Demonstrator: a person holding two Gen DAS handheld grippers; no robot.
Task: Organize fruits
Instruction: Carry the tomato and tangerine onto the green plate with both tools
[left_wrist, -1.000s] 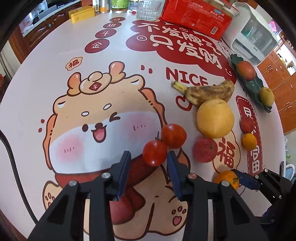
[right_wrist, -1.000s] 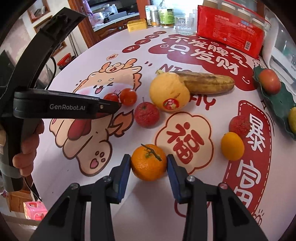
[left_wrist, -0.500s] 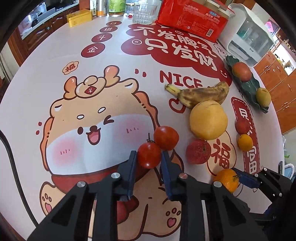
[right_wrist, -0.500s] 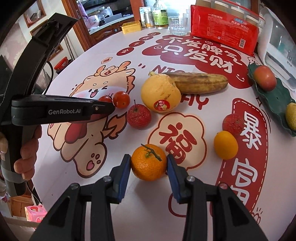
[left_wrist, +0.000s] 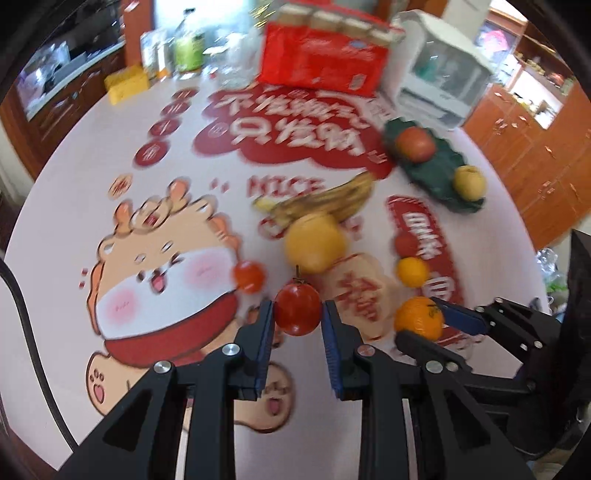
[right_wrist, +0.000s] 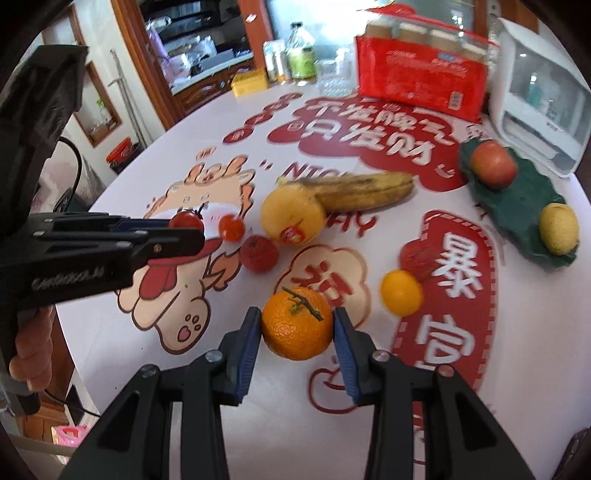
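My left gripper (left_wrist: 297, 317) is shut on a red tomato (left_wrist: 297, 309) and holds it above the table; the same tomato (right_wrist: 186, 220) shows at that gripper's tip in the right wrist view. My right gripper (right_wrist: 297, 325) is shut on an orange with a stem (right_wrist: 297, 324), also lifted; this orange (left_wrist: 418, 317) appears at lower right in the left wrist view. A second tomato (left_wrist: 248, 276) lies on the cloth. The dark green leaf-shaped tray (right_wrist: 517, 206) at the right holds a red-orange fruit (right_wrist: 494, 165) and a yellow fruit (right_wrist: 558, 228).
On the printed tablecloth lie a large yellow fruit (right_wrist: 292, 218), a spotted banana (right_wrist: 360, 190), a red bumpy fruit (right_wrist: 259, 254), a small orange fruit (right_wrist: 401, 292) and another red fruit (right_wrist: 417, 256). A red package (right_wrist: 421, 77), a white appliance (right_wrist: 539, 96) and bottles stand at the back.
The left gripper closed on the tomato and lifted it off the cloth, away from the second tomato. The right gripper rose with the orange held.
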